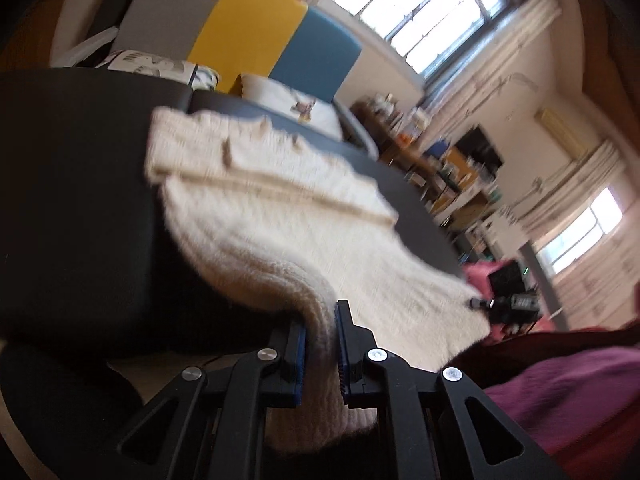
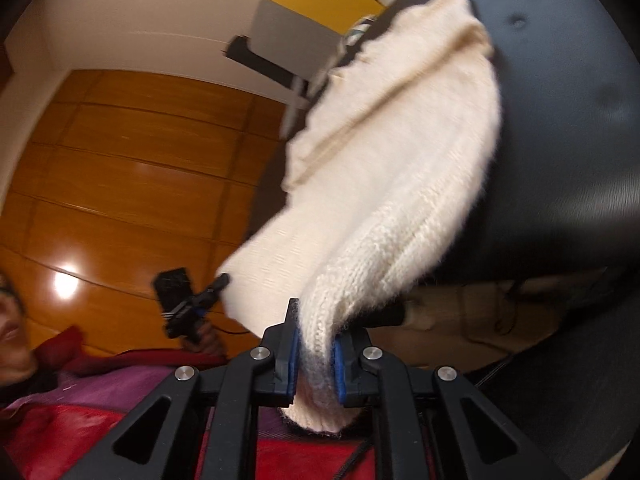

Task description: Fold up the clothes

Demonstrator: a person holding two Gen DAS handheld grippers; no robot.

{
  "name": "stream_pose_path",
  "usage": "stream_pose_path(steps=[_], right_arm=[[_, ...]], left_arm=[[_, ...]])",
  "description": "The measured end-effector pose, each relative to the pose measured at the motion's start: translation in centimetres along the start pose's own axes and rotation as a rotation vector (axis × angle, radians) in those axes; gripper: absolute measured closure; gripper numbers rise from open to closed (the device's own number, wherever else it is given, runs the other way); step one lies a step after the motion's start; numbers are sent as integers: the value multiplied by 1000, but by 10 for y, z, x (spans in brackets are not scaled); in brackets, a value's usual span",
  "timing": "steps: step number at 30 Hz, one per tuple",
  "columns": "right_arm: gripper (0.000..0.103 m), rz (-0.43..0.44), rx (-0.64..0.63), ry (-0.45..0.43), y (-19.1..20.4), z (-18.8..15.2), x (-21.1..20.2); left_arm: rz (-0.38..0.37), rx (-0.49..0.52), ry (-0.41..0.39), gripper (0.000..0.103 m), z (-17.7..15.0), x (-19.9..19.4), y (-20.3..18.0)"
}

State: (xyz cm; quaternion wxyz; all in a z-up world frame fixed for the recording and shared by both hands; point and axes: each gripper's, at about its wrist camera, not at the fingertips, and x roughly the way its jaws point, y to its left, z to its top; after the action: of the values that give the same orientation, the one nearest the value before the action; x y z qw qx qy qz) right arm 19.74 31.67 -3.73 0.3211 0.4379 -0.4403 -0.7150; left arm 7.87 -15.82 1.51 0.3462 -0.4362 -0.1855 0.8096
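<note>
A cream knitted sweater [image 1: 280,216] hangs stretched between both grippers, with its far part draped on a black leather seat [image 1: 76,184]. My left gripper [image 1: 322,320] is shut on one thick knitted edge, which bunches between the blue pads. In the right wrist view the same sweater [image 2: 404,152] rises from my right gripper [image 2: 314,324], also shut on a bunched edge, and lies against the black seat [image 2: 572,128]. The right gripper [image 1: 486,304] shows small in the left view at the sweater's far corner; the left gripper [image 2: 218,284] shows small in the right view.
A person in a red and purple top [image 2: 100,396] holds both grippers close to the body. Behind the seat are grey, yellow and blue panels [image 1: 248,36] and a white pillow [image 1: 288,104]. Cluttered shelves [image 1: 448,168] and windows stand to the right. Wooden floor [image 2: 132,168] lies left.
</note>
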Motion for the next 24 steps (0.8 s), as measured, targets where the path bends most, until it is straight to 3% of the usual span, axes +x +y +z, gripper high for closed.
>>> stream_pose_path(steps=[9, 14, 24], right_arm=[[91, 79, -21, -89, 15, 30, -3], [91, 100, -32, -134, 23, 65, 13], [91, 97, -48, -182, 28, 140, 7]], left_arm=[[-150, -206, -144, 90, 25, -13, 17], [-170, -328, -218, 91, 53, 0, 46], [-173, -330, -281, 92, 110, 29, 64]])
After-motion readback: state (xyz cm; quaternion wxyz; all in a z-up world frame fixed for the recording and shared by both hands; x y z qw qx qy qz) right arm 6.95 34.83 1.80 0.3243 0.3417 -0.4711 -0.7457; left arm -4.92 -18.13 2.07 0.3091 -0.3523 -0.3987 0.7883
